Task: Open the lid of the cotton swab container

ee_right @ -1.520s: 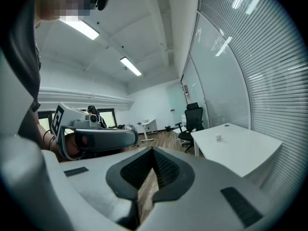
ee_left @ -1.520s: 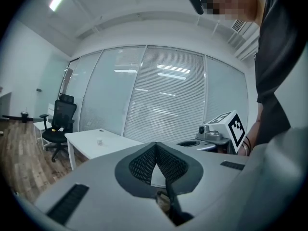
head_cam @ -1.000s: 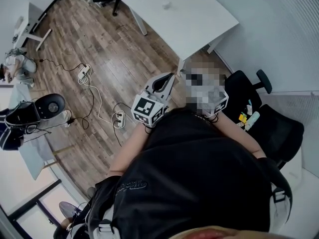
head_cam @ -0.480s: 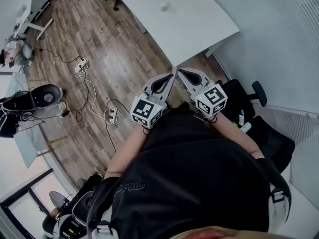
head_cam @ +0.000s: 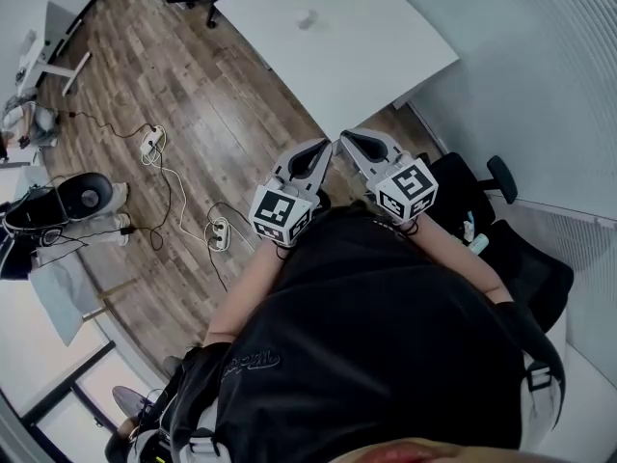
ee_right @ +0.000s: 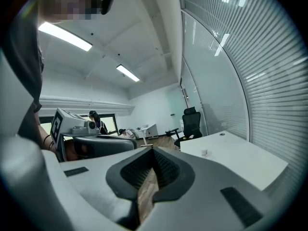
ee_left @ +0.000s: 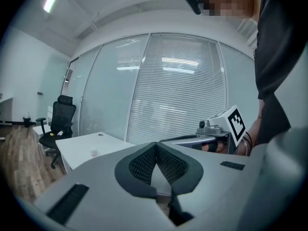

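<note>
Head view: left tool (head_cam: 326, 149), right tool (head_cam: 349, 139), both clenched empty; one table (head_cam: 386, 61), one small object (head_cam: 307, 19).

Wood-plank floor (head_cam: 207, 114), white table (head_cam: 333, 37) — blinds (ee_left: 185, 95), black office chair (head_cam: 525, 249)

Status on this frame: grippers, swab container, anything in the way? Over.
Left hand-held gripper shut, empty; right hand-held gripper shut, empty. Small item on white table ahead, too small to identify as the container. Nothing seen between grippers and table.
</note>
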A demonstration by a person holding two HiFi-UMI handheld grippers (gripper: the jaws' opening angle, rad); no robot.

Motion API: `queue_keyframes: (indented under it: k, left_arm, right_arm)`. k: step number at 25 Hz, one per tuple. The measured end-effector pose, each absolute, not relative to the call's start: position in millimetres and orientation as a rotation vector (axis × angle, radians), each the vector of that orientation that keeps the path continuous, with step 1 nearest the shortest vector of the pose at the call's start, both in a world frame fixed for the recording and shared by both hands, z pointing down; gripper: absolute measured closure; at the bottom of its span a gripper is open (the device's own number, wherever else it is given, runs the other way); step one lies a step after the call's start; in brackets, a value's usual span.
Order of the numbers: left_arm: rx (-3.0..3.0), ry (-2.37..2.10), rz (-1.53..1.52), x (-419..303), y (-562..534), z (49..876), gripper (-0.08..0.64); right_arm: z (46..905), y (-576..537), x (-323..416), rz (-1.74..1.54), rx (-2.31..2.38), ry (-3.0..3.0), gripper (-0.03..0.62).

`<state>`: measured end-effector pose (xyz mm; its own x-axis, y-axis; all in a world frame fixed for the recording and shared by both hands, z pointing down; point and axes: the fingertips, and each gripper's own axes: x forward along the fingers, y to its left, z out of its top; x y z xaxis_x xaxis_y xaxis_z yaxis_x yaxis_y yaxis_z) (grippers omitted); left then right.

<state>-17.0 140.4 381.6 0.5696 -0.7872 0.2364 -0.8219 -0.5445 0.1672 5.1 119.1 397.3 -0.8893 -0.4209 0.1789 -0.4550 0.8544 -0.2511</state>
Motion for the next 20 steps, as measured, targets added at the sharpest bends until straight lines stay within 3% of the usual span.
queue_keyframes:
  k: [20]
  left_arm:
    - [2.659, -1.204, 0.125, -116.7, 36.5, 354.7, 0.545]
  right_arm:
    - [363.1, 28.0, -84.7, 0.27, 0.9, -2.876, 0.569]
